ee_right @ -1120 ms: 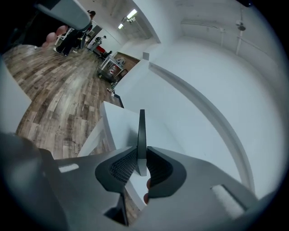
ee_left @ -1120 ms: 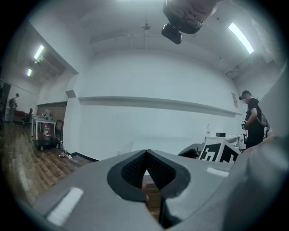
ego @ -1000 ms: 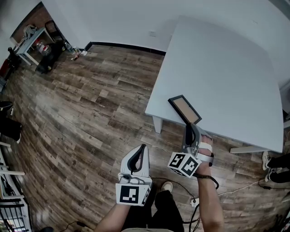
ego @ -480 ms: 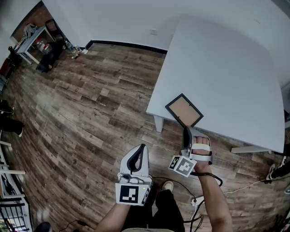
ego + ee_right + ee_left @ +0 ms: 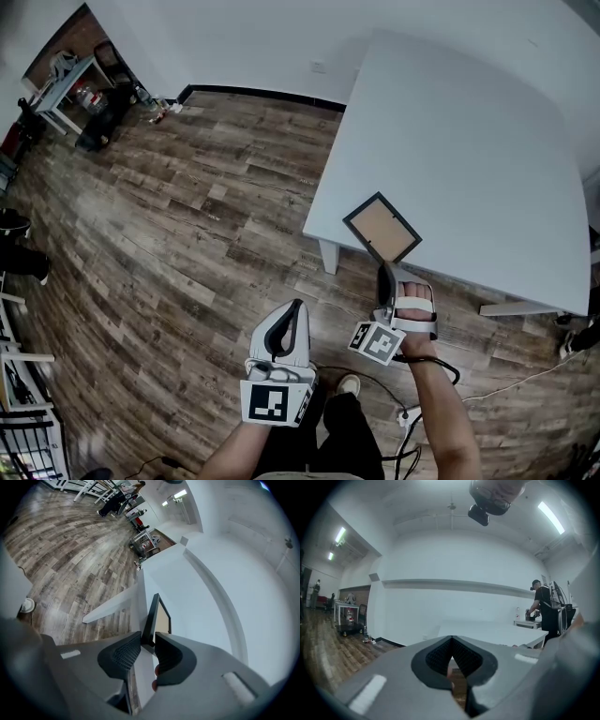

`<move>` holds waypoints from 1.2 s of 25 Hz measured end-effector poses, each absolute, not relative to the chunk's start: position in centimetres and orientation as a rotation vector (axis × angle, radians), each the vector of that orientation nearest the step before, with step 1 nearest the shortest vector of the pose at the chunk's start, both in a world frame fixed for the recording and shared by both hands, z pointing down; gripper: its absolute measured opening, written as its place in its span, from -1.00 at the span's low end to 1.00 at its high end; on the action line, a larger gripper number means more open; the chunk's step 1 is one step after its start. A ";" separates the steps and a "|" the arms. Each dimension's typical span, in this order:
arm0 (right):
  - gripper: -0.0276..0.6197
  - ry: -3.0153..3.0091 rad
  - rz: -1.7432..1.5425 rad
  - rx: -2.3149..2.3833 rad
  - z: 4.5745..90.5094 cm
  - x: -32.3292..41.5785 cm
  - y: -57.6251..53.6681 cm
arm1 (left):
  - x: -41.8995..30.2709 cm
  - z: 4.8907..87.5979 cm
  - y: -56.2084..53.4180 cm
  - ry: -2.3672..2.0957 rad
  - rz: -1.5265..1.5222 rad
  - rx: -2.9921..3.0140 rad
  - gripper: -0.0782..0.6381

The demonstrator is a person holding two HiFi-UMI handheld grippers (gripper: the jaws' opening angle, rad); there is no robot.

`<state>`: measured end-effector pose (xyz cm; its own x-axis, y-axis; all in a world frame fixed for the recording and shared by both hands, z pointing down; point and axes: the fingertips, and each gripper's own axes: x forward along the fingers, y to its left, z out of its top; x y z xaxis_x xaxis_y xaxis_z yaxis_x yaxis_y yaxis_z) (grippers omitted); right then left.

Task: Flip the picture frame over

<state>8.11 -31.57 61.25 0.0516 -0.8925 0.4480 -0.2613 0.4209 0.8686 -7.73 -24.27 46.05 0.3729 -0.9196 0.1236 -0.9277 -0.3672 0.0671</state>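
The picture frame [image 5: 380, 228], black-edged with a tan face turned up, sits at the front left corner of the white table [image 5: 450, 141]. Its near corner reaches the table's edge. My right gripper [image 5: 382, 270] is shut on that corner. In the right gripper view the frame [image 5: 159, 613] runs edge-on out from between the pads of the right gripper [image 5: 146, 644]. I cannot tell whether the frame rests on the tabletop or is slightly lifted. My left gripper [image 5: 295, 305] hangs over the floor, to the left of the table, shut and holding nothing; in its own view the left gripper [image 5: 451, 641] has its tips together.
A table leg [image 5: 327, 255] stands just under the frame's corner. Cables [image 5: 487, 389] trail over the wooden floor by my feet. A small side table [image 5: 61, 89] with clutter stands far back left. A person [image 5: 543, 606] works at a bench in the distance.
Over the last second the frame has turned from a narrow, tilted sliver to a broader view of its tan face. My right gripper drew slightly back toward me. The left gripper stayed still.
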 end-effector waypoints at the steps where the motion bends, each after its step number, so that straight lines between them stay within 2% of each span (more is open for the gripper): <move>1: -0.57 -1.489 -0.654 1.085 61.2 8.1 -31.6 | -7.7 46.1 -24.2 -1.687 0.098 2.498 -0.78; 3: -0.53 -1.505 -0.635 1.086 61.2 8.0 -31.6 | -7.7 46.0 -24.2 -1.685 0.098 2.500 -0.78; 6: -0.36 -1.526 -0.612 1.087 61.1 7.9 -31.4 | -7.8 45.9 -24.1 -1.685 0.100 2.501 -0.78; 10: -0.31 -1.571 -0.579 1.122 60.7 8.1 -31.1 | -7.8 45.7 -23.9 -1.690 0.095 2.503 -0.78; 17: -0.32 -1.666 -0.487 1.262 57.4 8.6 -30.7 | -7.7 44.4 -24.2 -1.699 0.068 2.519 -0.78; 22: -0.33 -1.848 -0.309 1.439 53.0 8.7 -29.9 | -7.7 42.6 -24.3 -1.703 0.034 2.536 -0.78; 30: -0.55 -2.117 -0.025 1.710 44.9 9.7 -27.4 | -7.5 38.2 -24.3 -1.713 -0.040 2.573 -0.78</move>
